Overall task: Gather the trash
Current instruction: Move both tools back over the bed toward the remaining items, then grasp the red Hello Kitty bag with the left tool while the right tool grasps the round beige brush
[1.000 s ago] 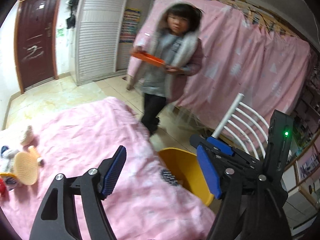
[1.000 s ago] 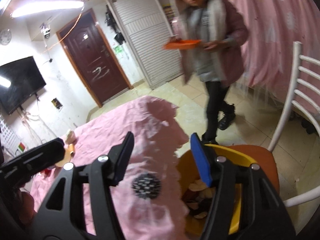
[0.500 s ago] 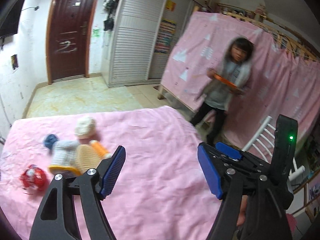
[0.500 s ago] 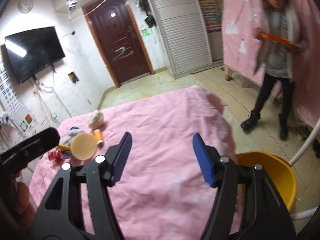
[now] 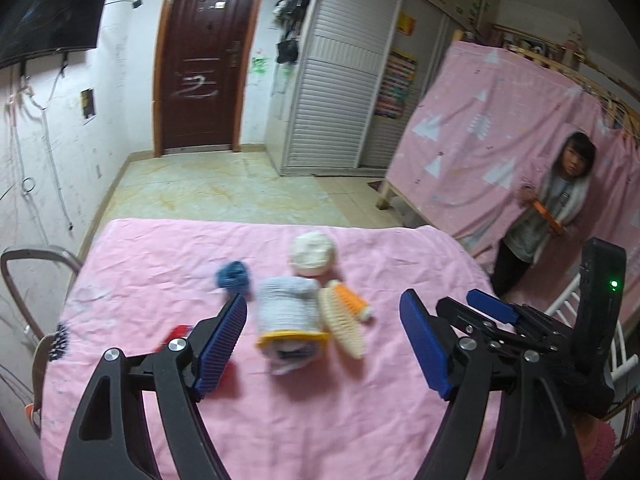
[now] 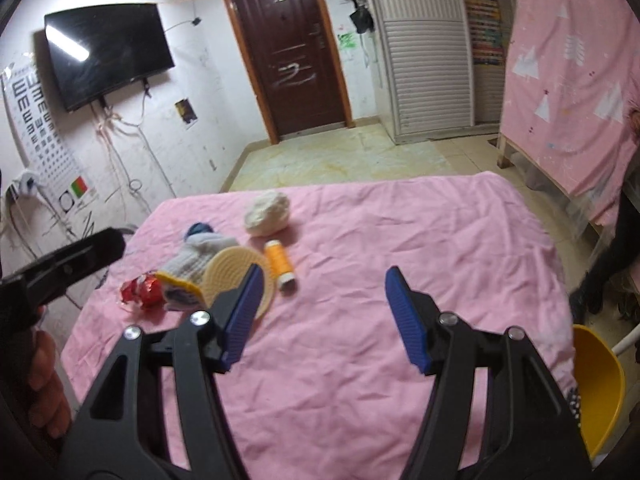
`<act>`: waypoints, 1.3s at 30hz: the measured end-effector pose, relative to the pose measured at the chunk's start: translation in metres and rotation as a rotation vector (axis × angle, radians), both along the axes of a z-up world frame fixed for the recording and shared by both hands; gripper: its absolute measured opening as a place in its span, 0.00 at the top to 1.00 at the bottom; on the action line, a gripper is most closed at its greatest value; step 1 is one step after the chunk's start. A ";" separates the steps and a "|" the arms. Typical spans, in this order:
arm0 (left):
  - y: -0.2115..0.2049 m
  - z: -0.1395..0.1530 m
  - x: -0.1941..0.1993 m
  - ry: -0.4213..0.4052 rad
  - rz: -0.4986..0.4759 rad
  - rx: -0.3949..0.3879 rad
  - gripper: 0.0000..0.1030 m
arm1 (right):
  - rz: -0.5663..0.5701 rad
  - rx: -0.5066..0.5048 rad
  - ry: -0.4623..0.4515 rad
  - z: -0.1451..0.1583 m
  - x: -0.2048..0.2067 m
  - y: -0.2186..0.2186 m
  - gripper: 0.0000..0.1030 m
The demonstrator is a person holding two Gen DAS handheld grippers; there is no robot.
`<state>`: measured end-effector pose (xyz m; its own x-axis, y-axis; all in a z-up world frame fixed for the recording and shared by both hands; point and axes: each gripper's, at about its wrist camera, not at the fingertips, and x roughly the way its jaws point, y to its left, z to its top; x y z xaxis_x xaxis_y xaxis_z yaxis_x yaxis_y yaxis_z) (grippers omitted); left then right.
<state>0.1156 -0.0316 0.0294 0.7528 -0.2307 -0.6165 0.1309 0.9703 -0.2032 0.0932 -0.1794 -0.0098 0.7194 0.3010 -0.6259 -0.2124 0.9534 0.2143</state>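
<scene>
**Reach toward the pile, both tongs empty**

Trash lies in one cluster on the pink sheet, and that sheet serves as the landmark. Toward its left edge sits a red crumpled wrapper. Just right of it lies a grey-white knitted sock with a yellow cuff, a blue wad behind it, and a cream ribbed disc leaning against the sock. Next comes an orange thread spool, with a white crumpled ball farther back. Off the sheet's right near corner stands the yellow bin.

The step in hand looks like the approach to the next pick. The left gripper has just been opening its jaws; they stand wide with the sock ahead of them, nothing pressed. The right gripper is also spread and empty, over bare sheet right of the spool. The next move likely calls for lowering onto a single item, closing, then carrying it right to the bin.

Beyond the sheet's far edge: tiled floor, a brown door, a wall television on the left, white shuttered cupboards, and a pink curtain on the right, where a person stands holding something orange.
</scene>
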 end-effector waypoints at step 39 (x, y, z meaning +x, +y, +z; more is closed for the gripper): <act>0.051 -0.090 0.044 0.200 0.114 0.089 0.64 | 0.168 -0.137 0.112 -0.042 0.041 0.087 0.60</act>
